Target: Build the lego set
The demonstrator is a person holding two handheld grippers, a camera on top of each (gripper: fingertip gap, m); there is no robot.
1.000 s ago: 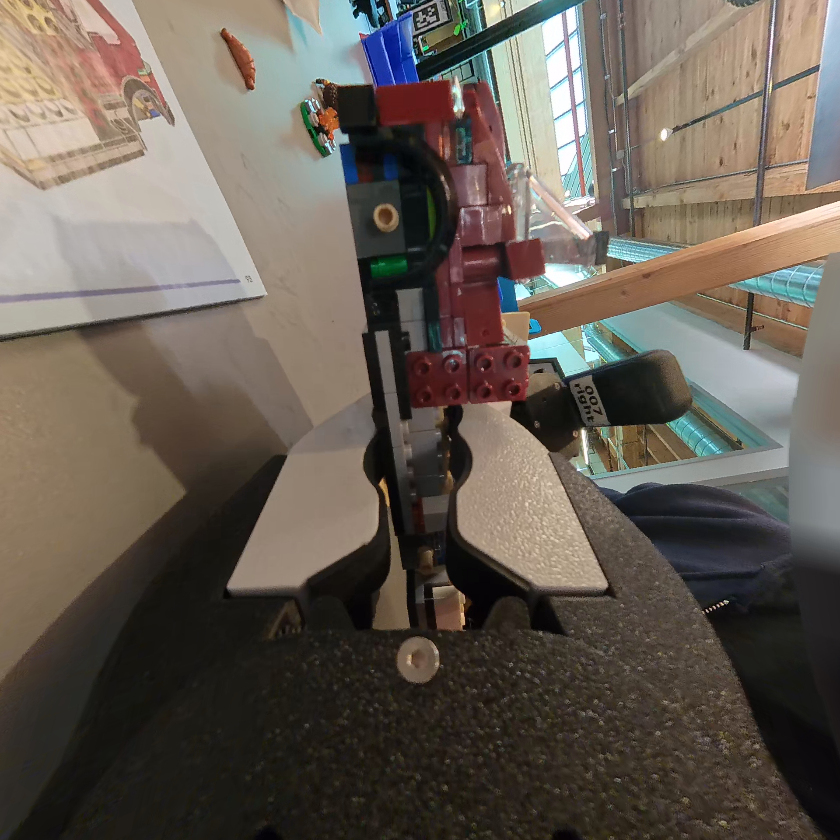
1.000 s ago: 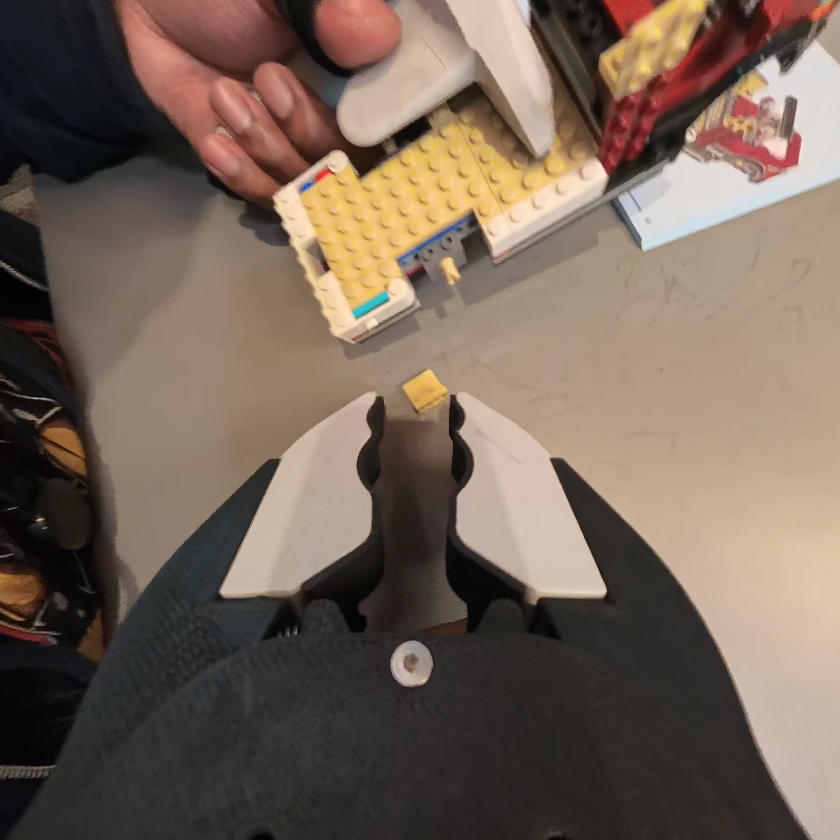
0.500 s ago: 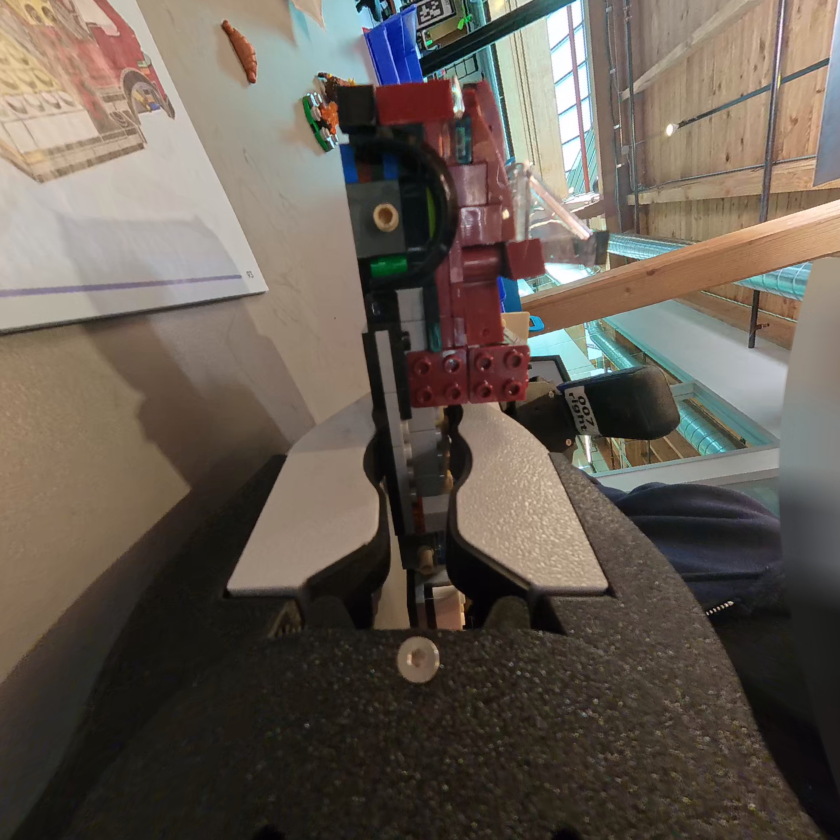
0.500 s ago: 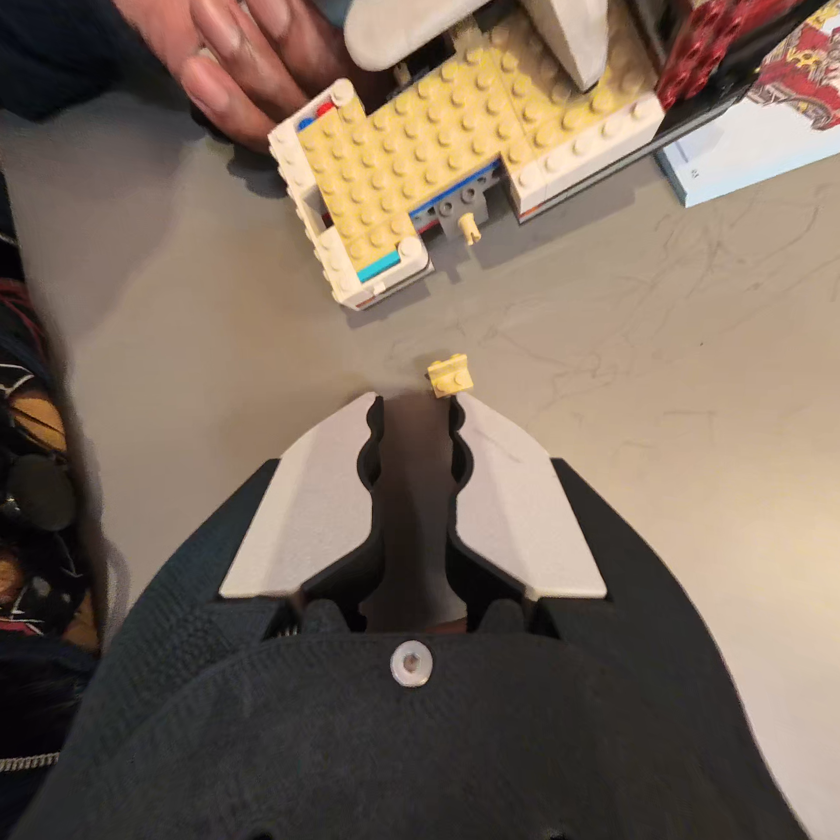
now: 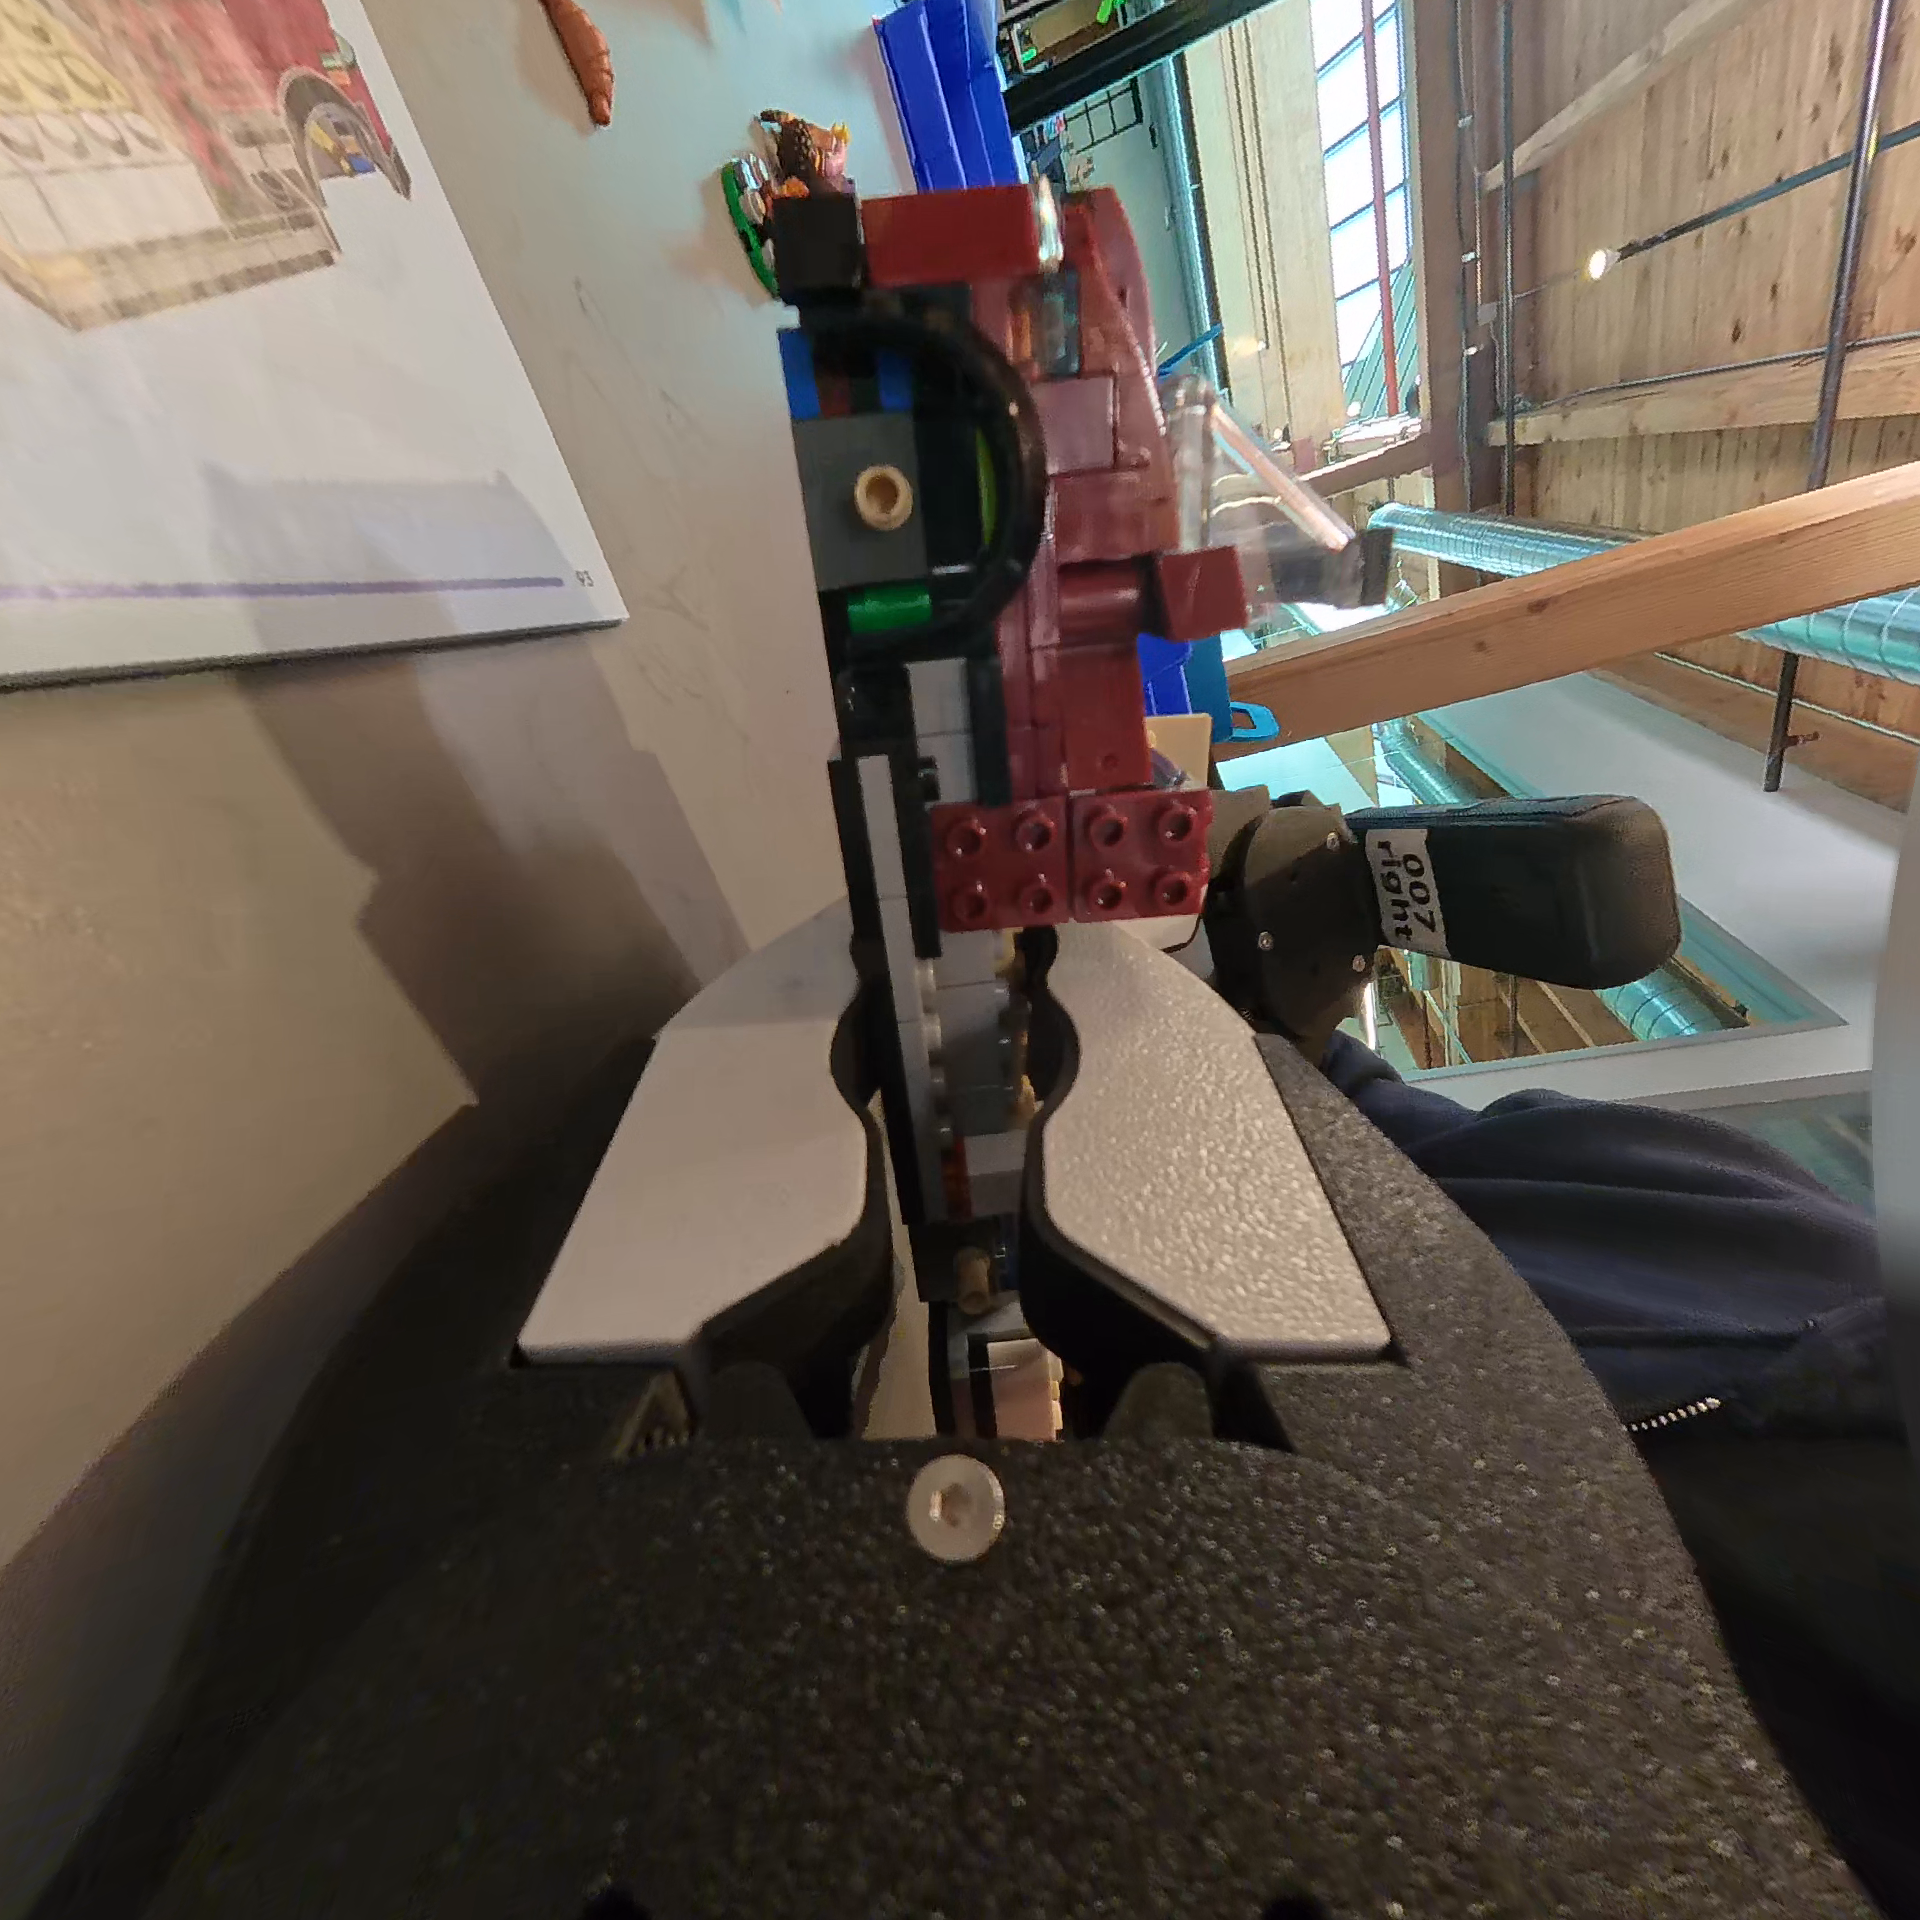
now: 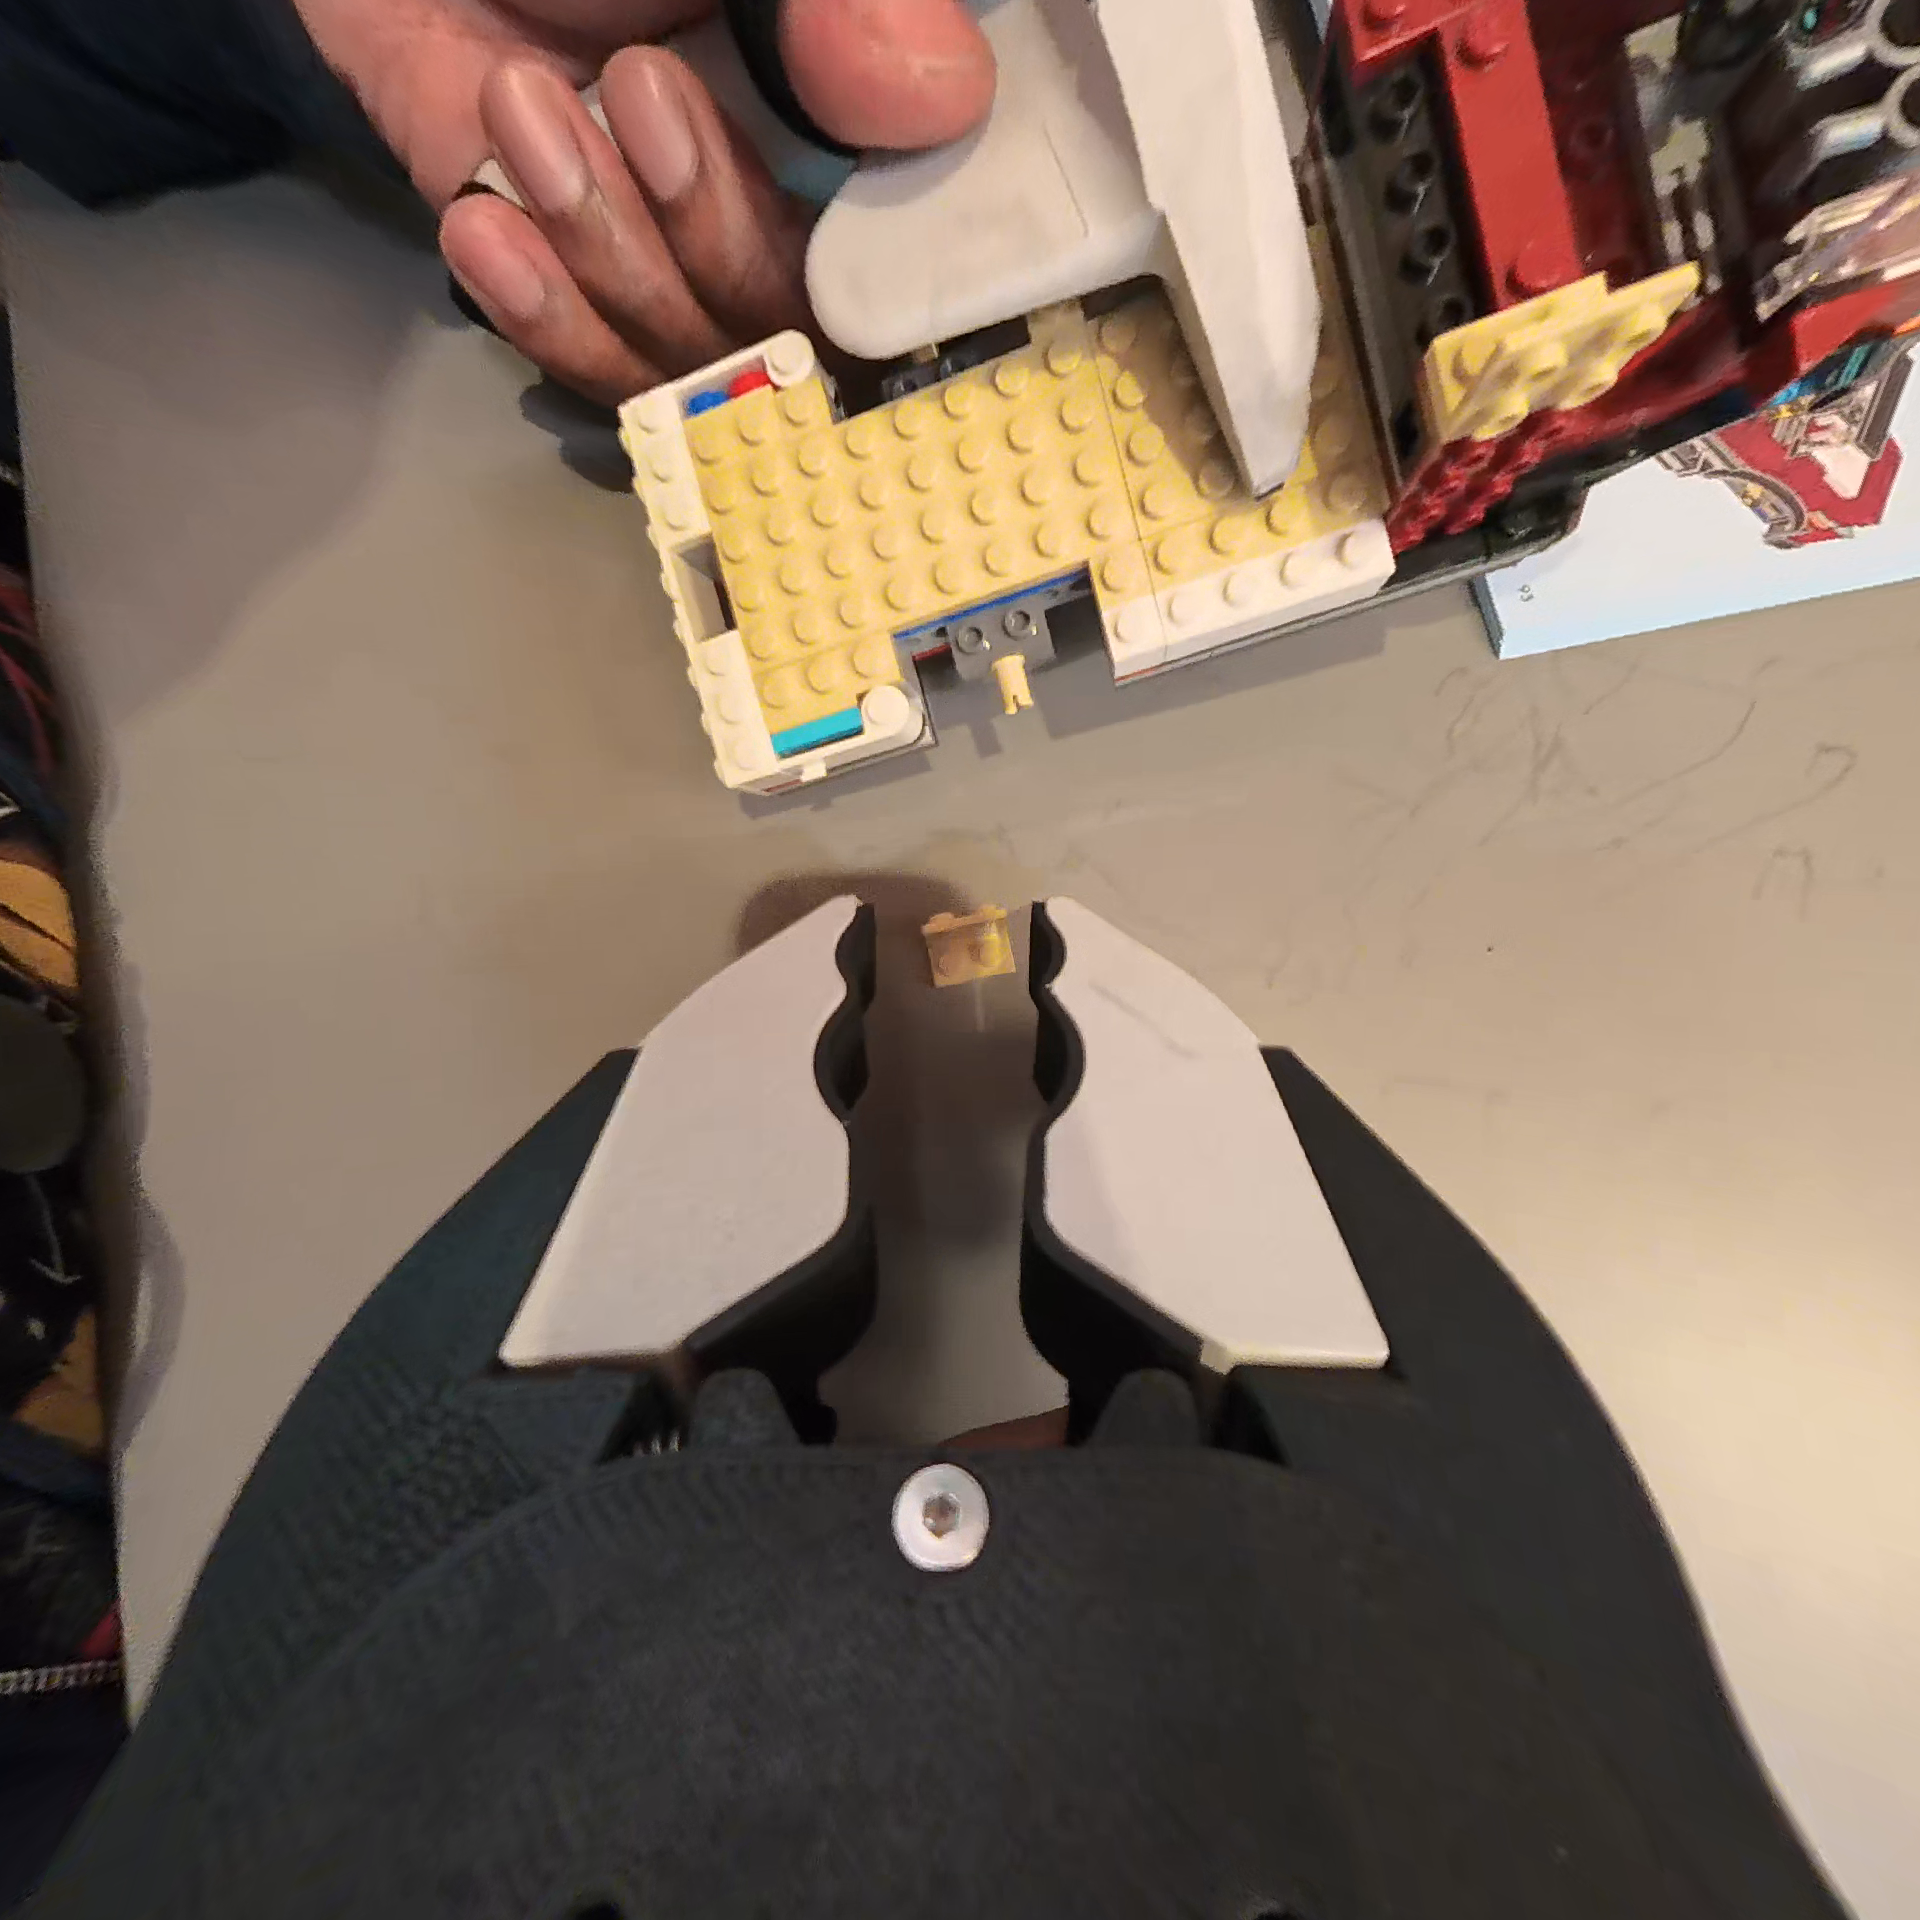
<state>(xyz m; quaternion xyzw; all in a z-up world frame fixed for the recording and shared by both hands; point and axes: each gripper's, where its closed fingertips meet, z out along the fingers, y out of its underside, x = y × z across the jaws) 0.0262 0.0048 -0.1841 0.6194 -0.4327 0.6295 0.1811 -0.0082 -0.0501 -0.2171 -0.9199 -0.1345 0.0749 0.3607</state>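
Left wrist view, upper left of frame: printed instruction booklet [image 5: 270, 436] flat on grey desk [image 5: 208, 935]. Centre of frame: brick model [image 5: 966, 582], dark red upper blocks over grey and black plates, clamped in left claw [image 5: 951, 997]; both pale fingers [image 5: 727, 1164] closed against its narrow grey-black edge, gap only as wide as that edge. Right of centre: black body of the other claw unit showing past the model. Far right: dark blue sleeve [image 5: 1621, 1247].

Right wrist view, upper left of frame: hand [image 6: 644, 177] gripping the left claw's pale handle. Upper centre: same model seen from above, yellow studded floor [image 6: 935, 520] bordered in white, a left-claw finger lying across it; dark red section at upper right, booklet corner beyond. Centre: small tan brick [image 6: 968, 943] lying on desk, well apart from model, between tips of right claw [image 6: 951, 935]. Fingers [image 6: 717, 1143] standing apart, clear gap on each side of brick, left gap wider; nothing gripped.

Step judged: pick-up approach on the loose brick, model held steady meanwhile. Next move would call for slight centring of the brick between the tips, then closure on its two side faces without skidding it across the desk.
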